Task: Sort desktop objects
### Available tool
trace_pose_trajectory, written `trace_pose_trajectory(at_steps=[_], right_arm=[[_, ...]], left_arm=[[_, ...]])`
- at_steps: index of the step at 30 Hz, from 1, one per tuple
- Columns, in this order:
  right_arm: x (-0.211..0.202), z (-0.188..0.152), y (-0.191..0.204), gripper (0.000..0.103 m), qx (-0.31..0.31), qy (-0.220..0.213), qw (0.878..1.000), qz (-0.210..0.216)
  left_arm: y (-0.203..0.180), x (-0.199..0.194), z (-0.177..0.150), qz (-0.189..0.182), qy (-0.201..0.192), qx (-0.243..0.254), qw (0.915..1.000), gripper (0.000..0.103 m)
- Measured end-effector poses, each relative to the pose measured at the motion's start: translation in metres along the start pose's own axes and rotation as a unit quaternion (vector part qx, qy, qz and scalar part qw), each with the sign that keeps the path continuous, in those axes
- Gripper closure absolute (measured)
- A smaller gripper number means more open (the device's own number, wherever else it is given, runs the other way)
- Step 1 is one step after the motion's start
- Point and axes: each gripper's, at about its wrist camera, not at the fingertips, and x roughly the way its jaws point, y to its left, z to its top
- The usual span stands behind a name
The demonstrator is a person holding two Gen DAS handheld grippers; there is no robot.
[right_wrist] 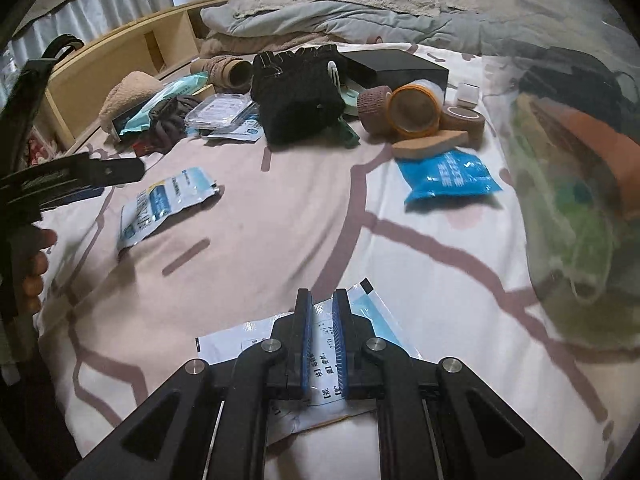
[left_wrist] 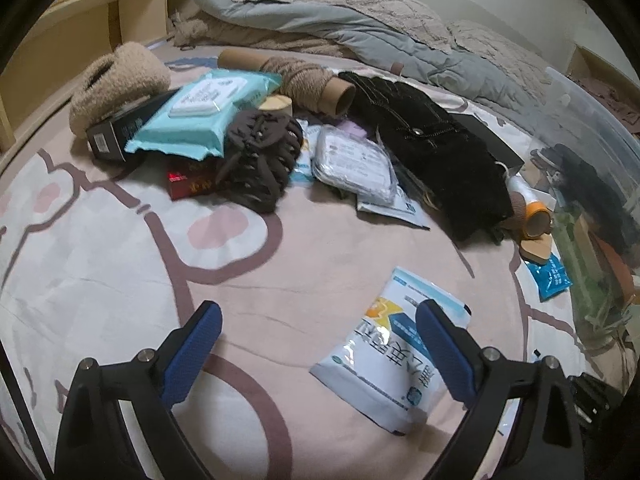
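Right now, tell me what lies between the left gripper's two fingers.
Only bare bedsheet. The left wrist view shows the left gripper open wide, with the white and blue packet lying under its right finger, not between the pads.

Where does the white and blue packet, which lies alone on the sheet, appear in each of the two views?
Left wrist view: white and blue packet lies low, right of centre, partly behind the open left gripper's right-hand finger.
Right wrist view: same packet at mid-left, near the left gripper.
Shared landmark: black gloves in the pile behind.
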Motion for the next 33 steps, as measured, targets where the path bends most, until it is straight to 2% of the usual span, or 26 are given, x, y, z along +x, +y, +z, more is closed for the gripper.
trace_pose_trajectory(at_steps=[7, 10, 15, 21, 33], right_arm=[[0.000, -0.001, -0.001, 0.092, 0.006, -0.005, 1.000, 0.002], [0.000, -0.001, 0.000, 0.092, 0.004, -0.005, 1.000, -0.004], [0.001, -0.001, 0.003, 0.092, -0.002, -0.004, 1.000, -0.015], [0.001, -0.002, 0.006, 0.092, -0.005, -0.007, 1.000, -0.024], [0.000, -0.003, 0.005, 0.092, -0.004, -0.010, 1.000, -0.026]], left_arm=[[-0.024, -0.013, -0.016, -0.050, 0.005, 0.039, 0.9980, 0.006], [-0.035, -0.014, -0.024, -0.061, 0.018, 0.061, 0.9961, 0.006], [-0.042, -0.007, -0.040, -0.045, 0.054, 0.090, 0.9935, 0.006], [-0.035, 0.001, -0.045, -0.013, 0.069, 0.098, 0.9927, 0.006], [0.009, 0.006, -0.030, 0.032, 0.077, 0.020, 0.9964, 0.004]])
